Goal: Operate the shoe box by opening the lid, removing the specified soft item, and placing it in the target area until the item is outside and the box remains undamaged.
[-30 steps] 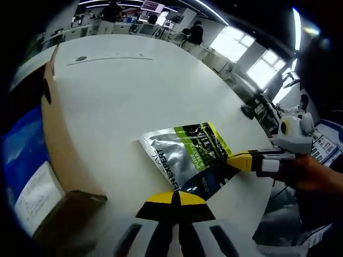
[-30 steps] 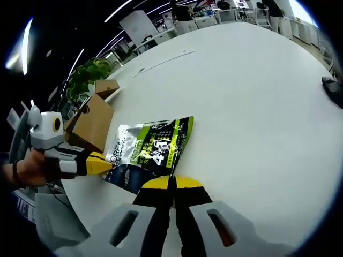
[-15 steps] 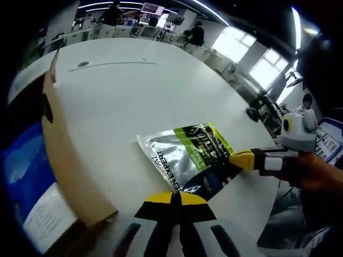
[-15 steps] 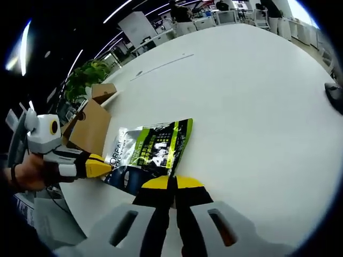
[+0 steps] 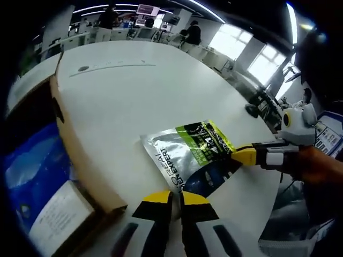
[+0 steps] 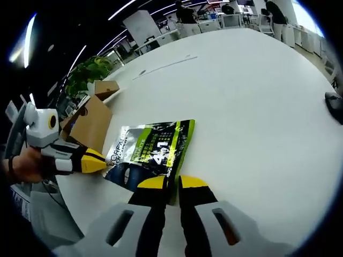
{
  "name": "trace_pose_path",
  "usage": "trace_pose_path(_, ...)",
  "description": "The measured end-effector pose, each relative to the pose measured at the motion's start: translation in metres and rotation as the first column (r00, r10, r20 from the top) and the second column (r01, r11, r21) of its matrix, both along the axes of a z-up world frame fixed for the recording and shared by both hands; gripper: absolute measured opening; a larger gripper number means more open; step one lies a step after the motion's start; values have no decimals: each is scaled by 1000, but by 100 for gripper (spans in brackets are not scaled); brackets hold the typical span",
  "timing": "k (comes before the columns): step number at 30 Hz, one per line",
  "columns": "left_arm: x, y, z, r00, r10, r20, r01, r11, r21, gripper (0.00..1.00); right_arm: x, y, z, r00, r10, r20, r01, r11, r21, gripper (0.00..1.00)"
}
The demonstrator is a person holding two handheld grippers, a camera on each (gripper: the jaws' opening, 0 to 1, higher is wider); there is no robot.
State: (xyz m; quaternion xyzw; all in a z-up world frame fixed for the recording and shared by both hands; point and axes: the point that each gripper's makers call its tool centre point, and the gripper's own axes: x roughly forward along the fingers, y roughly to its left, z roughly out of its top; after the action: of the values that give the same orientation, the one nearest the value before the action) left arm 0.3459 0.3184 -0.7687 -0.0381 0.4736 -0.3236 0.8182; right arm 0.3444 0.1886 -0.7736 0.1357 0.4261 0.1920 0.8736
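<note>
In the left gripper view the cardboard shoe box (image 5: 75, 155) lies to the left of the left gripper (image 5: 171, 199), its brown wall running along the white table (image 5: 134, 91) and its blue printed inner side turned toward the camera. Straight ahead of that gripper, just past its yellow tips, the soft item, a silver, green and black L'Oreal pouch (image 5: 190, 155), lies flat on the table, outside the box. The left jaws stand slightly apart with only a narrow gap and nothing between them. Further right, the right gripper (image 5: 241, 157) reaches in with its tip at the pouch's near corner. In the right gripper view the left gripper (image 6: 99, 162) comes in from the left with its tip at the pouch (image 6: 153, 152), the cardboard box (image 6: 91, 123) lies beyond it, and the right gripper (image 6: 172, 184) shows its own jaws a little parted, the pouch edge sitting in or just over the gap; whether it is pinched I cannot tell. By my reading the step in hand is releasing the pouch. To do it well, part both jaws fully before pulling away, draw each gripper straight back along its own axis so the pouch is not dragged, and keep the left one clear of the box wall beside it
</note>
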Motion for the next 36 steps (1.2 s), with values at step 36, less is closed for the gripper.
trace_pose_path(36,-27,33,96,960,-92,263,117,990,-81,37,-21,33,65,984,82,156,-83,997,1,37)
